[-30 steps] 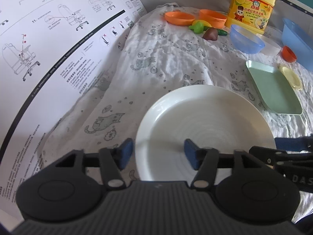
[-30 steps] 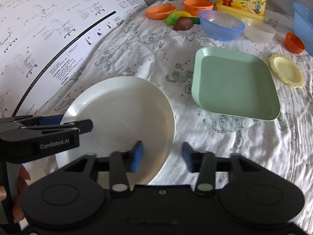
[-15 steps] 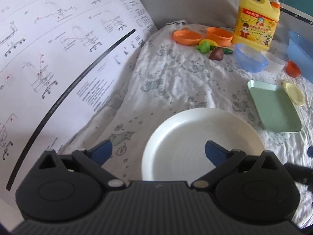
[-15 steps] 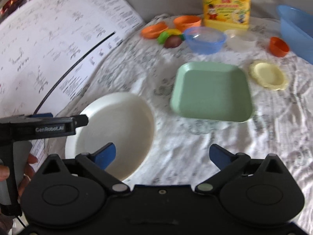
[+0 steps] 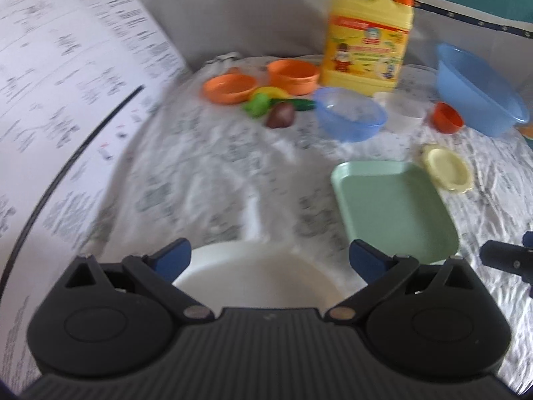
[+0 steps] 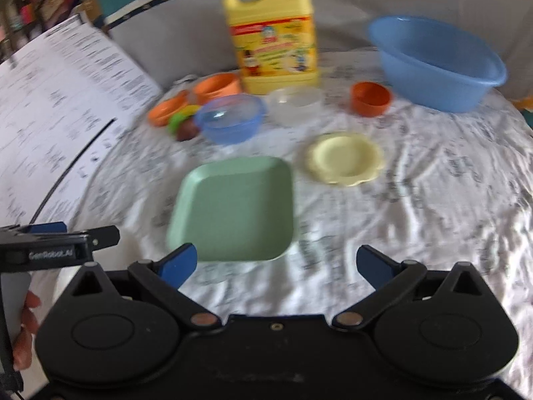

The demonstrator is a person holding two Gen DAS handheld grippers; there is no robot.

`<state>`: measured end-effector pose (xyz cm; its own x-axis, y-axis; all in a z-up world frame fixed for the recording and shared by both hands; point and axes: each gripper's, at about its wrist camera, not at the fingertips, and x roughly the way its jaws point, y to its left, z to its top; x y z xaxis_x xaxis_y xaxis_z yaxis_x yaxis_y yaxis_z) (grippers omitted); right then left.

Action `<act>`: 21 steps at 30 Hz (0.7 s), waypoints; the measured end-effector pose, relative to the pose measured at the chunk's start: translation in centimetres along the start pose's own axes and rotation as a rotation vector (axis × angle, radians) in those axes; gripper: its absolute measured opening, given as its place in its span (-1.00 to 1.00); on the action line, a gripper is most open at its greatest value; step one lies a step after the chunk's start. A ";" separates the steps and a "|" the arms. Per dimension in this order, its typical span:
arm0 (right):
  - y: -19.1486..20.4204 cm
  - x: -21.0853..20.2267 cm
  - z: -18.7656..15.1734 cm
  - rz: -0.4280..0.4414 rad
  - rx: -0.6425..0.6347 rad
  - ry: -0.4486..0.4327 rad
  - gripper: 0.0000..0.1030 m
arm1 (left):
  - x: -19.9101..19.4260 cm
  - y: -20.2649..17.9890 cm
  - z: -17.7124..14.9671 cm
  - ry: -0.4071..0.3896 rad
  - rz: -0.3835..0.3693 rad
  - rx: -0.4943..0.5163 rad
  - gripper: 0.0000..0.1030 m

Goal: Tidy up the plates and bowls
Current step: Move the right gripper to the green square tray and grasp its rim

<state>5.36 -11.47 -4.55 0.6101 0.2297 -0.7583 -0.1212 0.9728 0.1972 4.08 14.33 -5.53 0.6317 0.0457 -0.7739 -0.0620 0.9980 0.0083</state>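
Note:
A round white plate [image 5: 256, 280] lies on the cloth just under my left gripper [image 5: 269, 260], which is open and empty above its far rim. My right gripper [image 6: 276, 263] is open and empty, just short of a green square plate [image 6: 236, 206]; the plate also shows in the left wrist view [image 5: 393, 206]. A small yellow scalloped plate [image 6: 343, 158] lies behind it to the right. Further back stand a blue bowl [image 6: 230, 116], a clear bowl [image 6: 296, 103], an orange cup [image 6: 369, 98] and two orange dishes [image 5: 230, 88].
A yellow detergent jug [image 6: 273, 36] and a large blue basin [image 6: 436, 63] stand at the back. Toy vegetables [image 5: 276, 110] lie by the orange dishes. A big printed instruction sheet [image 5: 60, 100] covers the left side. The left gripper's body [image 6: 56, 246] shows at the right view's left edge.
Both grippers opened wide, let go of the white plate, and drew back and up. The right gripper swung right, toward the green plate.

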 end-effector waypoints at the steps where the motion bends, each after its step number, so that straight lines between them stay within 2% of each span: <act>1: -0.8 0.0 0.2 -0.004 0.018 0.004 1.00 | 0.4 -0.5 0.2 0.003 -0.010 0.006 1.00; 7: -2.9 2.4 2.0 -0.010 0.092 0.028 1.00 | 2.9 -2.7 1.7 0.020 -0.035 0.031 1.00; 13: -2.4 5.6 3.3 0.025 0.115 0.037 0.81 | 5.0 -3.6 2.4 0.047 -0.056 0.039 1.00; 16: -2.0 6.8 3.6 0.024 0.112 0.054 0.62 | 5.9 -4.0 2.5 0.064 -0.068 0.043 0.99; 17: -2.0 7.2 3.6 0.026 0.113 0.061 0.48 | 6.1 -4.1 2.5 0.068 -0.074 0.042 0.98; 18: -1.9 7.5 3.7 0.028 0.112 0.069 0.33 | 6.4 -4.1 2.5 0.073 -0.080 0.040 0.94; 20: -1.8 8.0 3.7 0.040 0.110 0.083 0.25 | 6.7 -4.3 2.4 0.081 -0.095 0.040 0.88; 21: -1.7 8.2 3.8 0.042 0.110 0.086 0.12 | 6.9 -4.4 2.4 0.085 -0.103 0.042 0.81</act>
<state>13.55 -11.35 -8.79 0.5366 0.2765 -0.7972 -0.0563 0.9544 0.2931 10.58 10.33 -9.39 0.5653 -0.0591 -0.8227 0.0334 0.9983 -0.0487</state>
